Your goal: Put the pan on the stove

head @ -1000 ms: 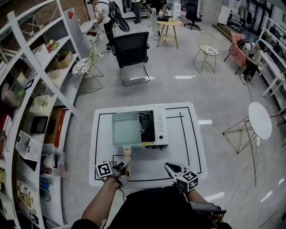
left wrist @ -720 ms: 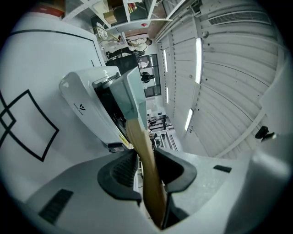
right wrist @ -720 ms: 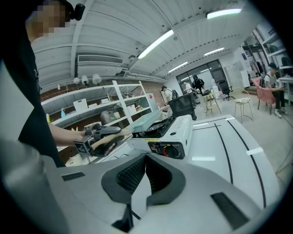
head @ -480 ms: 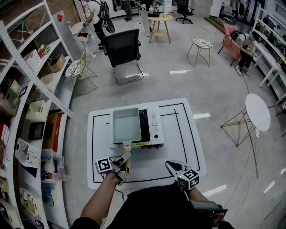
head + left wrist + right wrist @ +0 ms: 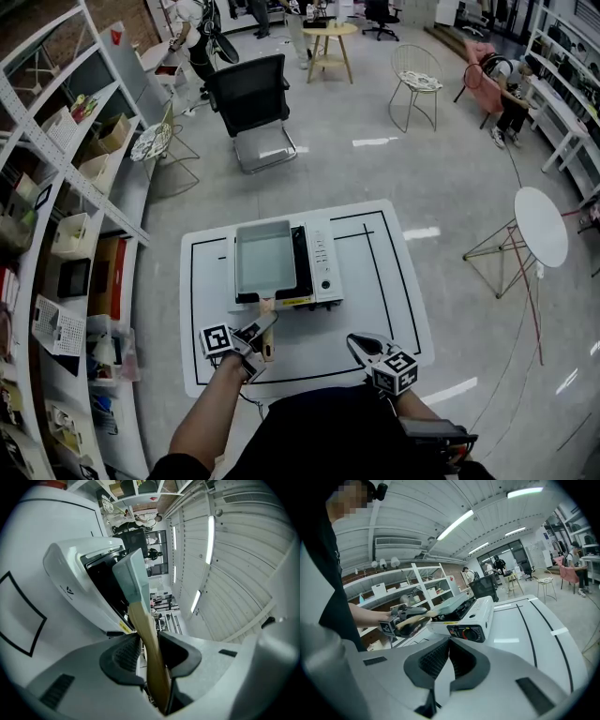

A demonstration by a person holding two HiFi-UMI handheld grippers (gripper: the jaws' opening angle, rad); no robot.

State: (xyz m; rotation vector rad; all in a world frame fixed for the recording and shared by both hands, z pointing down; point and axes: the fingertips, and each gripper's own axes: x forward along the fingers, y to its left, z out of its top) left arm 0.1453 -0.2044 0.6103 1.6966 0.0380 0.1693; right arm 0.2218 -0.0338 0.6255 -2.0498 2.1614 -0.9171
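Observation:
A rectangular grey-blue pan point(image 5: 265, 258) with a wooden handle point(image 5: 267, 319) lies over the left part of a white portable gas stove point(image 5: 323, 262) on the white table point(image 5: 384, 309). My left gripper point(image 5: 263, 330) is shut on that handle; in the left gripper view the handle point(image 5: 149, 644) runs between the pads to the pan point(image 5: 133, 578) and the stove point(image 5: 75, 571). My right gripper point(image 5: 355, 343) hovers at the table's near edge, shut and empty. Its view shows the stove point(image 5: 471, 618), the pan point(image 5: 452, 603) and the left gripper point(image 5: 410, 620).
Black lines mark a rectangle on the table. Shelving point(image 5: 66, 234) full of boxes runs along the left. A black office chair point(image 5: 248, 103) stands beyond the table, and a round white side table point(image 5: 542, 225) is at the right. People are at the far back.
The pan, held by the left gripper, has slid a little right and covers more of the burner. The right gripper has stayed put.

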